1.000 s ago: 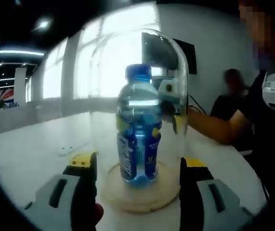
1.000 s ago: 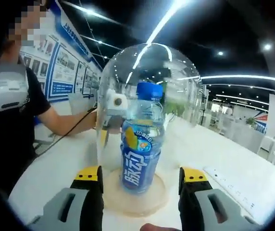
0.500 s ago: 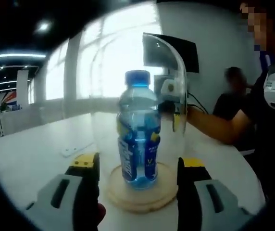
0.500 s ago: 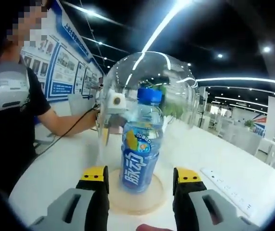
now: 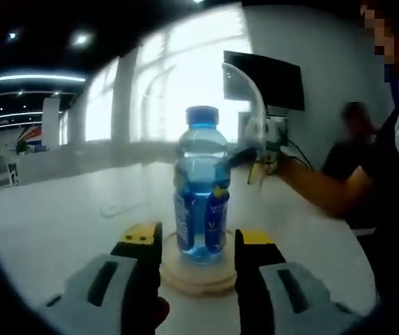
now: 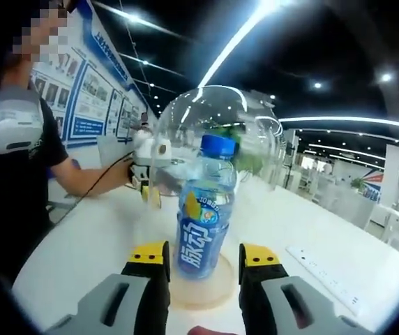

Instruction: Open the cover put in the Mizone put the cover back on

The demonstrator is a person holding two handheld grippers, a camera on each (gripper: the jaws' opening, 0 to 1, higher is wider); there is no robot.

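My left gripper [image 5: 190,241] has two grey plastic bodies with dark slots, black jaws and yellow tips. My right gripper [image 6: 203,257] is built alike. I wear a black short-sleeved shirt [image 6: 25,174] and a white device [image 6: 12,118] on my chest.
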